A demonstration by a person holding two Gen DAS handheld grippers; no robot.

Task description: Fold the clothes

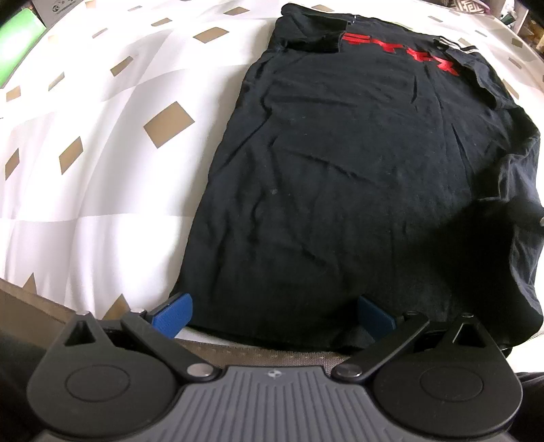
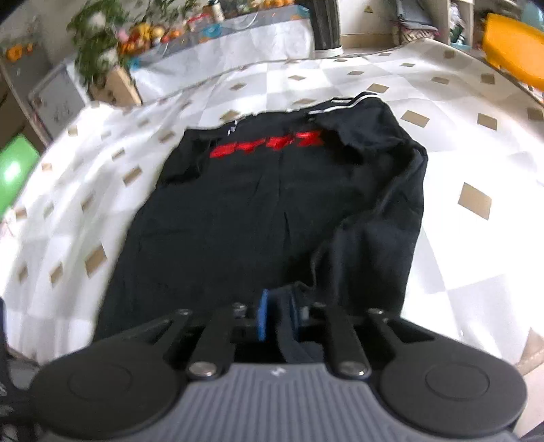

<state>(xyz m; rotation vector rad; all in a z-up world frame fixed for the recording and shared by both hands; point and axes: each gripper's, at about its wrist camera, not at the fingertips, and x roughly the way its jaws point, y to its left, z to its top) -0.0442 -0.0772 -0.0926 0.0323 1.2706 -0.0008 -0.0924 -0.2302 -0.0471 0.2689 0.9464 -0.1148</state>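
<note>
- Black shirt lies flat on the bed, filling frame centre.
- My left gripper: jaws wide, straddling the near hem.
- My right gripper: jaws clamped on the hem.
- Fabric is soft, light, limp; grip hem corners.

A white bedspread patterned with tan diamonds covers the whole work surface. Beyond its far edge a cardboard box holds a leafy green plant, with orange and yellow fruit or flowers heaped beside it. A dark cylinder stands upright near the middle, an orange container sits far right, and something bright green shows at left.
</note>
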